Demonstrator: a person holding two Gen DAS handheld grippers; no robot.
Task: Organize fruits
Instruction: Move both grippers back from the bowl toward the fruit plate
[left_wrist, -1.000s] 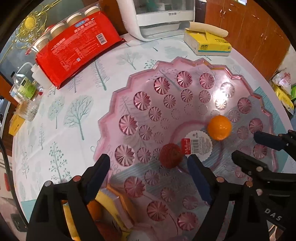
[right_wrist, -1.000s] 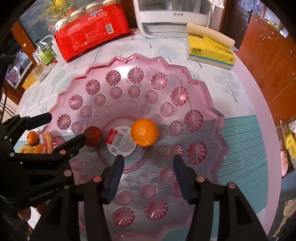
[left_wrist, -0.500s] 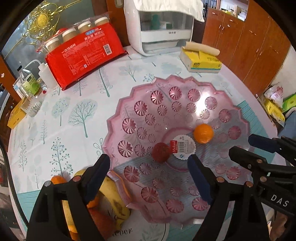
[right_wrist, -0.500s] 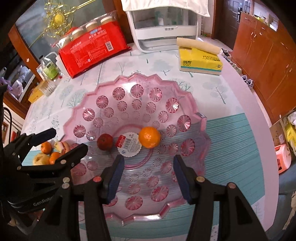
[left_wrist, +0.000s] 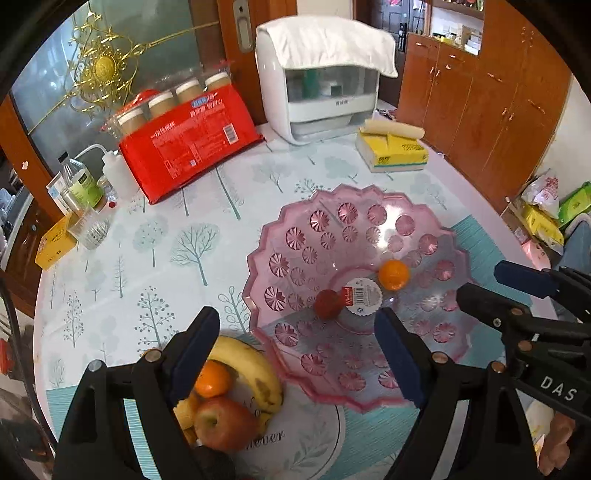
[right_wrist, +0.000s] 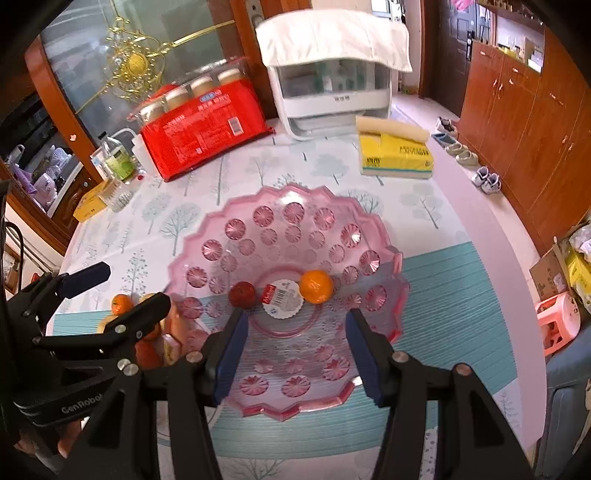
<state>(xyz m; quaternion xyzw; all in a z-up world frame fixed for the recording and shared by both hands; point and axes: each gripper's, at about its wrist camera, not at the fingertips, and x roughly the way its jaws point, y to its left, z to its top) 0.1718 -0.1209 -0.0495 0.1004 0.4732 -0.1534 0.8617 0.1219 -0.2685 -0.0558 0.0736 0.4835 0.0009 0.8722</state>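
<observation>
Both grippers hang above the surface (left_wrist: 155, 236) with nothing between their fingers. The left gripper (left_wrist: 295, 350) stands wide apart; the right gripper (right_wrist: 295, 350) stands apart more narrowly.

The pink bowl (right_wrist: 221, 236) holds two fruits near its centre: an orange (right_wrist: 316, 286) at about 1 o'clock of the label and a small red fruit (right_wrist: 242, 294) at about 9 o'clock of it. Judged from this, sorting has begun but is far from finished.

The remaining fruit sits on a white plate (left_wrist: 306, 439) just beside the bowl's rim at its 7 o'clock. The open, raised grippers suggest a pause between picks.

The left view shows the pile plainly: a banana (left_wrist: 255, 363), an apple (left_wrist: 223, 424) and a second orange (left_wrist: 212, 380), directly beneath the left gripper. The right view hides most of that pile behind the left gripper's frame, but shows the bowl's whole rim and shoes (right_wrist: 487, 181) on the floor at 2 o'clock.
</observation>
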